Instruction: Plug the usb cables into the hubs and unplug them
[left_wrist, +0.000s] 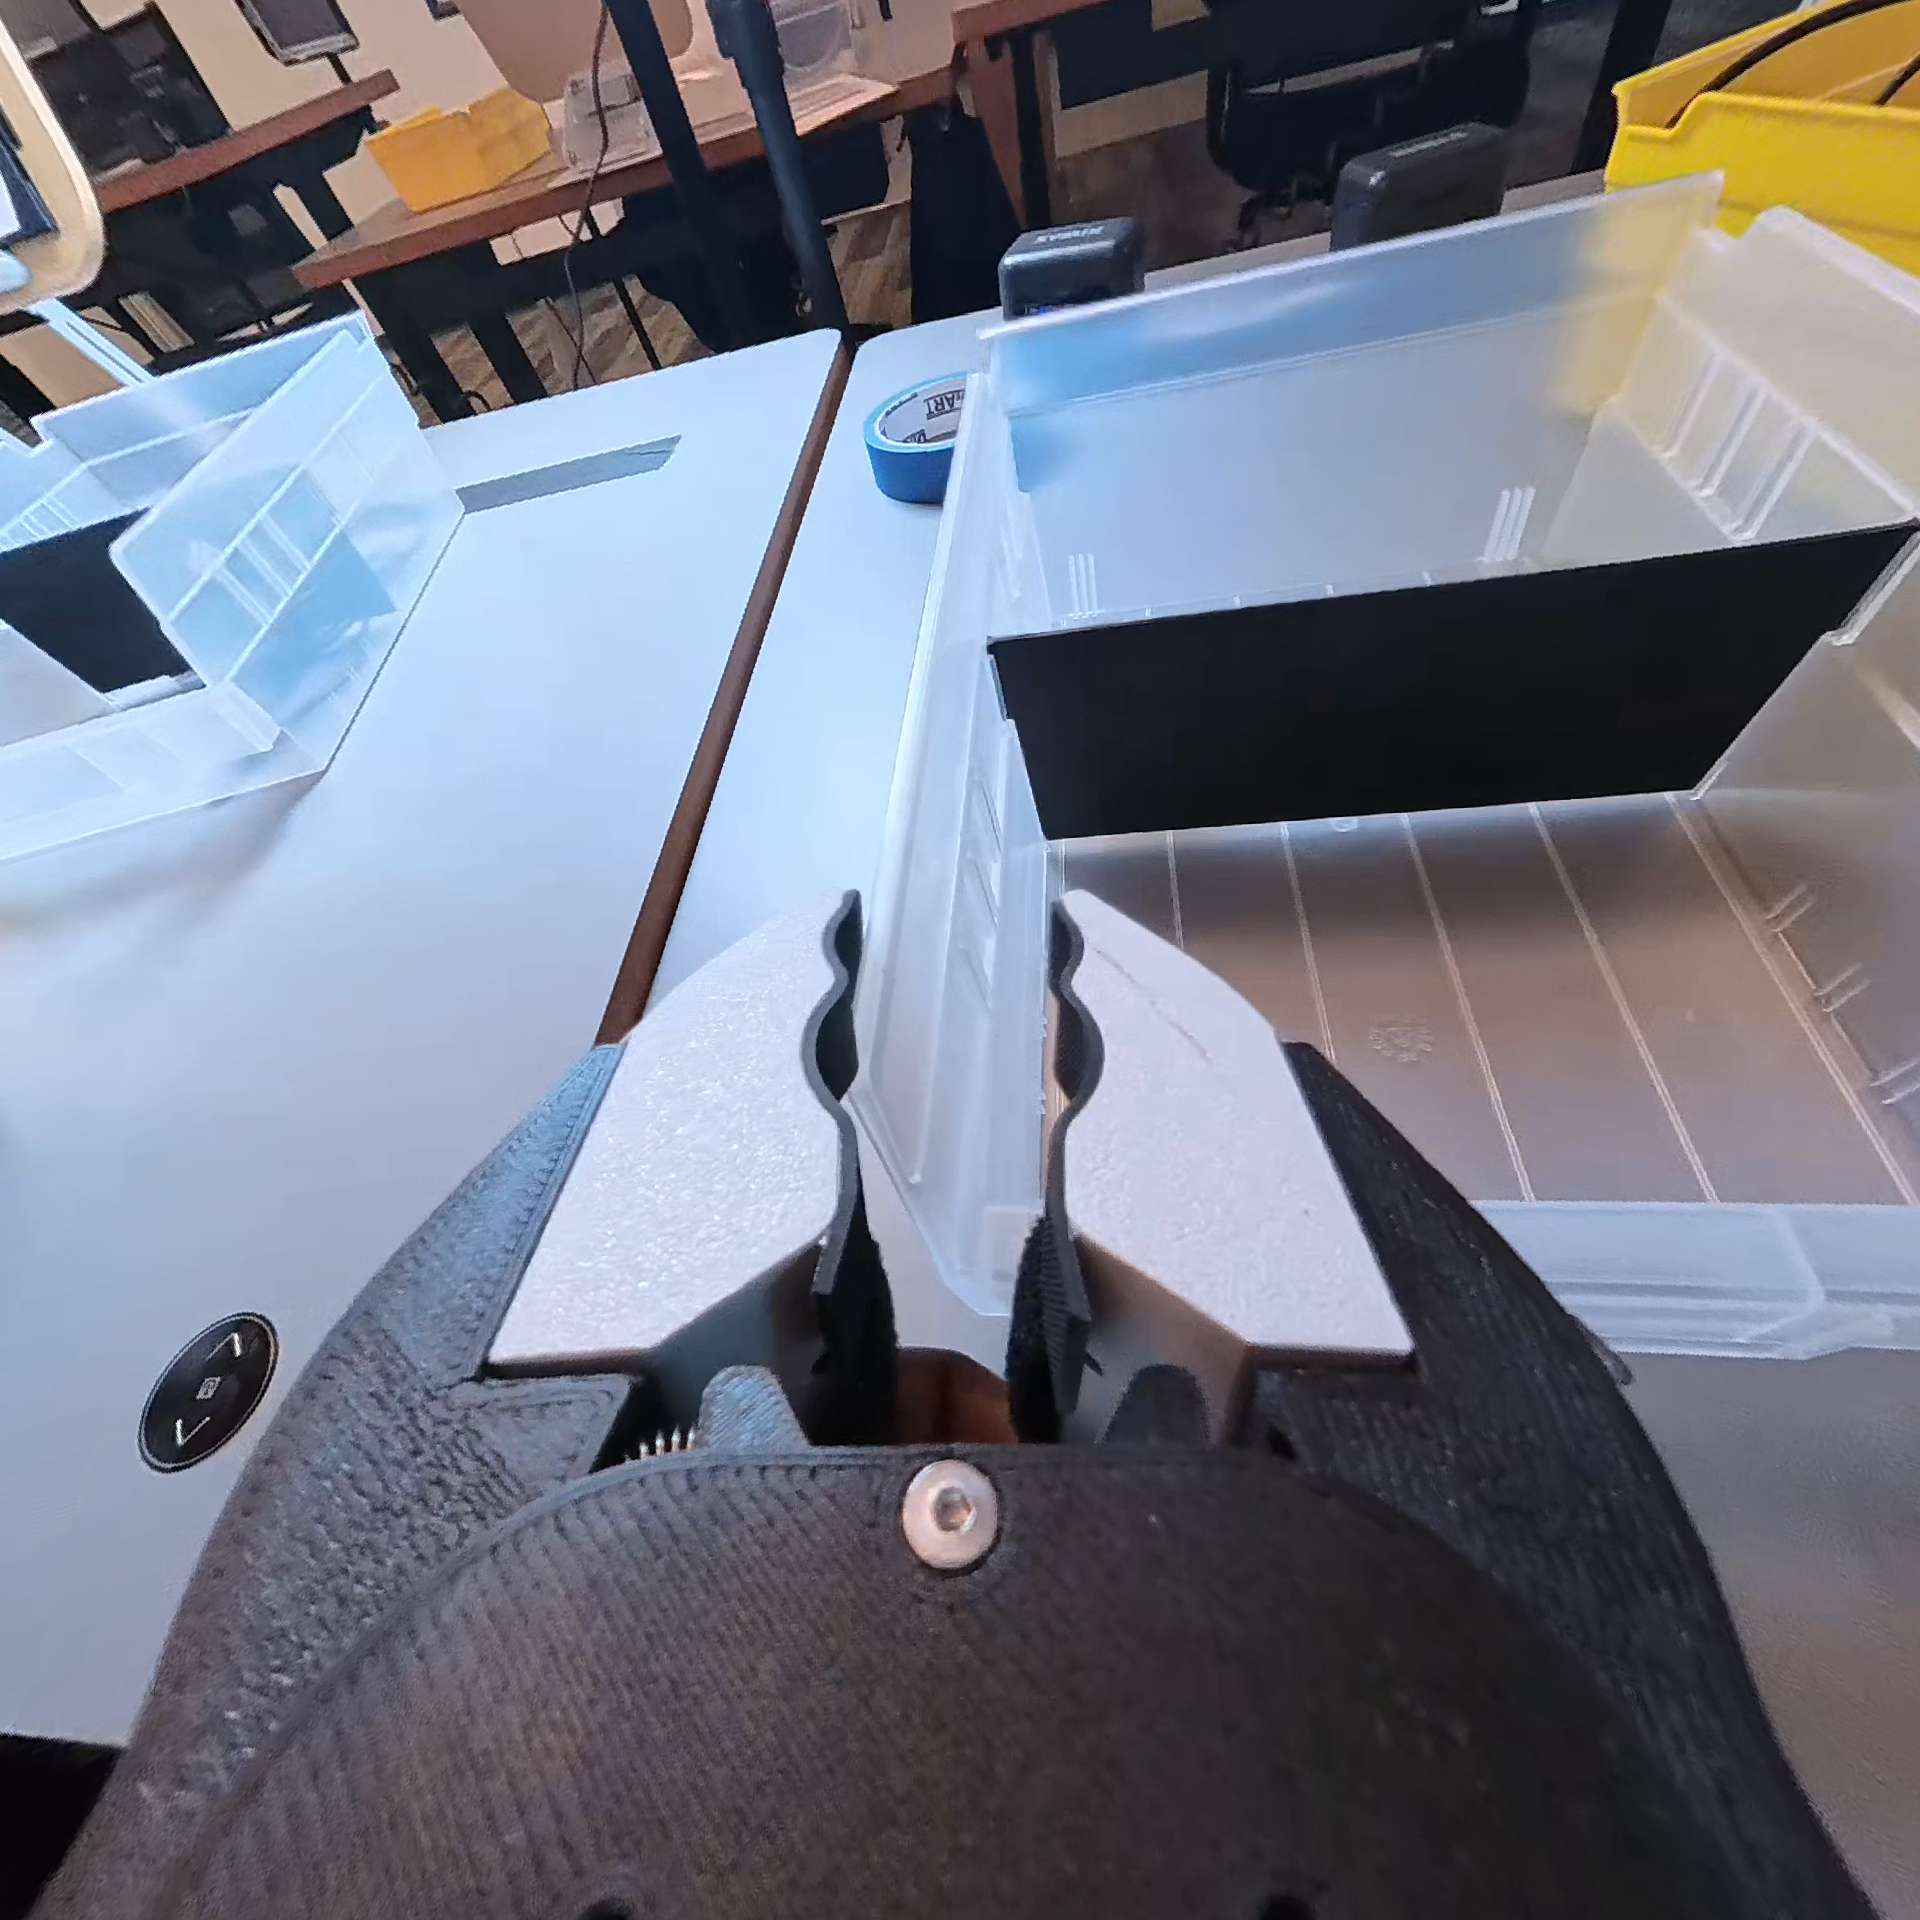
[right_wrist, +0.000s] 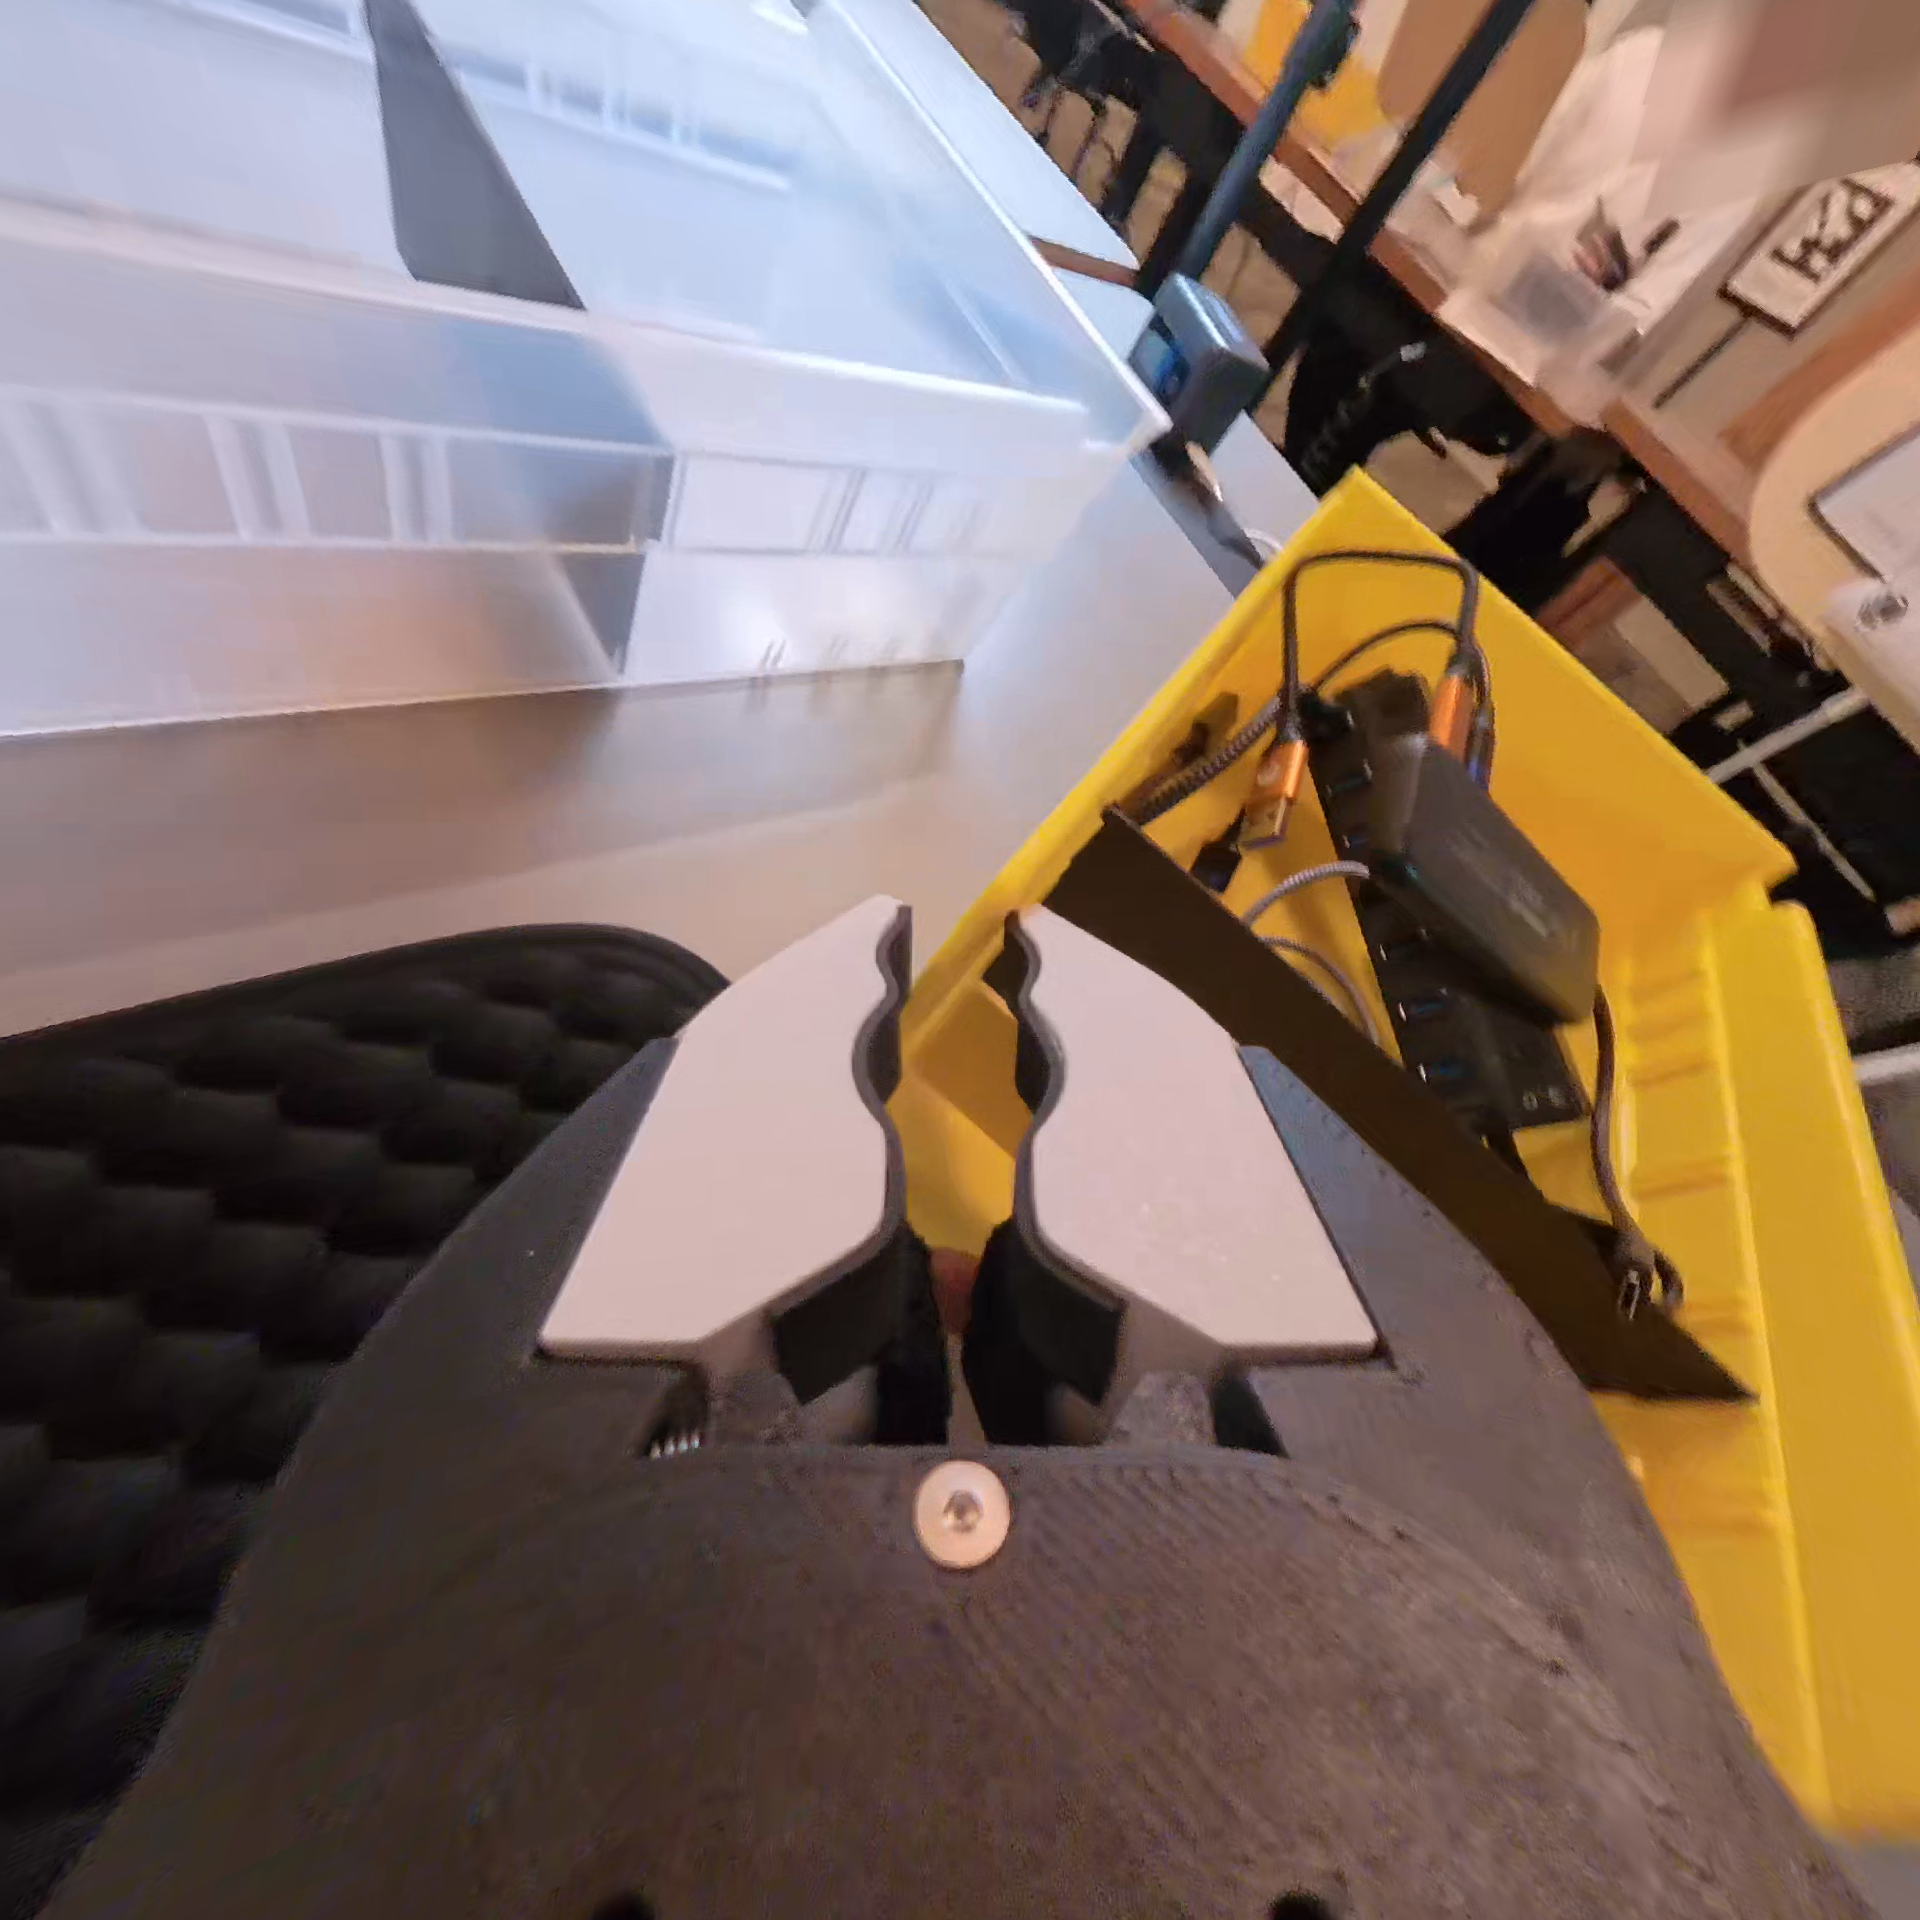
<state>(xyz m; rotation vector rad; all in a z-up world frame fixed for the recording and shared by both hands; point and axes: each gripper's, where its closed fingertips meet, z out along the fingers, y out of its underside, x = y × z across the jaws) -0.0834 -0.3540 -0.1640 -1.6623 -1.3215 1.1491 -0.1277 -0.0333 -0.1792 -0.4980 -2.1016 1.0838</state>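
A yellow bin (right_wrist: 1621, 790) holds two black USB hubs (right_wrist: 1486, 873), one lying on the other (right_wrist: 1496, 1060). Braided cables with orange plugs (right_wrist: 1283, 774) lie in it behind a black divider (right_wrist: 1351, 1081). My right gripper (right_wrist: 958, 925) is shut on the yellow bin's near wall. The bin looks sharp while the background is blurred. My left gripper (left_wrist: 956, 935) straddles the left wall of a clear bin (left_wrist: 935, 727), and the wall fills the gap between its fingers. The clear bin has a black divider (left_wrist: 1403, 686) and nothing else in it. The yellow bin (left_wrist: 1766, 135) also shows at the top right of the left wrist view.
A blue tape roll (left_wrist: 914, 436) and a small black box (left_wrist: 1070, 265) sit behind the clear bin. A second clear bin (left_wrist: 281, 582) stands at the left. A seam (left_wrist: 727, 675) splits the two tabletops. A black padded mat (right_wrist: 260, 1091) lies under my right gripper. My hands' fingertips stand some 35 cm from each other.
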